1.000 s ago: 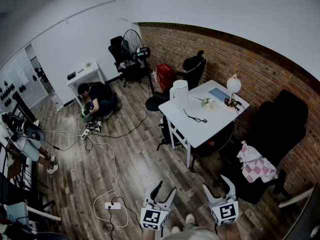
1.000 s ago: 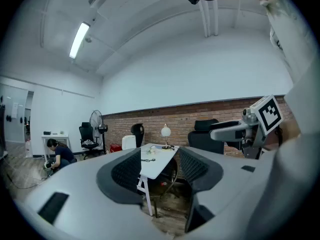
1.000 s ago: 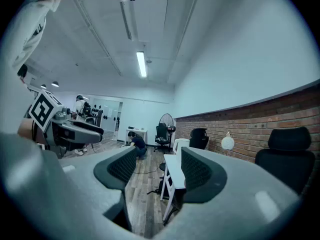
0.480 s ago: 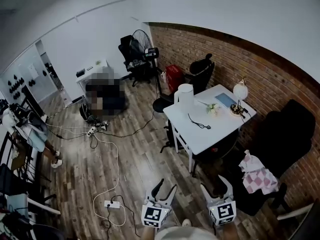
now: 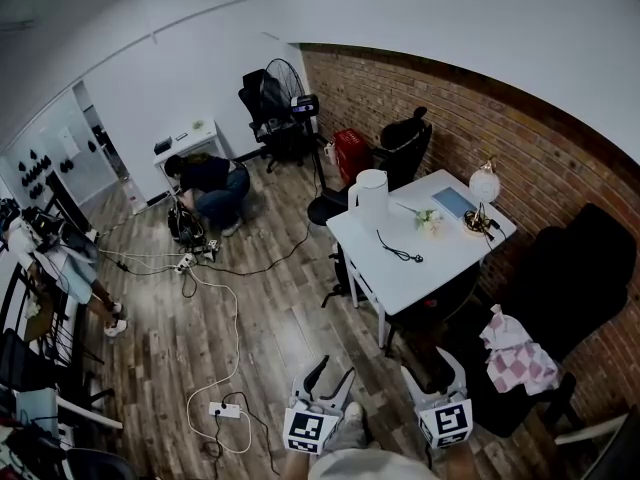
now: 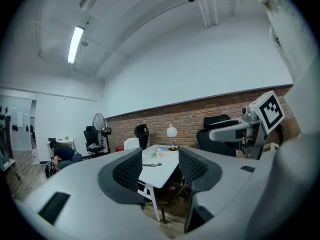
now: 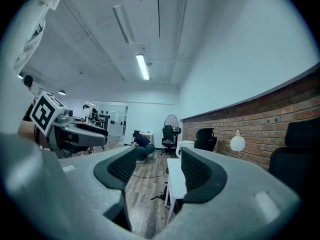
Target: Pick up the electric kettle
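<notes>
Holds the left gripper (image 5: pixel 336 368) and the right gripper (image 5: pixel 432 366) low at the bottom edge of the head view, side by side. Keeps each pair of jaws apart, with nothing between them.

Faces the white electric kettle (image 5: pixel 370 190), upright near the left corner of the white table (image 5: pixel 420 273), close to that edge and well apart from both grippers.

Open plank floor (image 5: pixel 280 318) between grippers and table. To the left, a white cord looping to one power strip (image 5: pixel 225 409). Behind the table, the brick wall (image 5: pixel 520 128), closing off the far side and the right.

Counted in plain sight:
- three black office chairs: one by the fan (image 5: pixel 262 103), one behind the table (image 5: pixel 405 140), one large at the right (image 5: pixel 570 258)
- one standing fan (image 5: pixel 282 76)
- one globe lamp (image 5: pixel 485 183)
- one black cable (image 5: pixel 398 248) on the tabletop
- one pink checked cloth (image 5: pixel 515 353)
- one crouching person (image 5: pixel 212 183)

Print too small to read; only black-and-white square markers on the two gripper cubes.
</notes>
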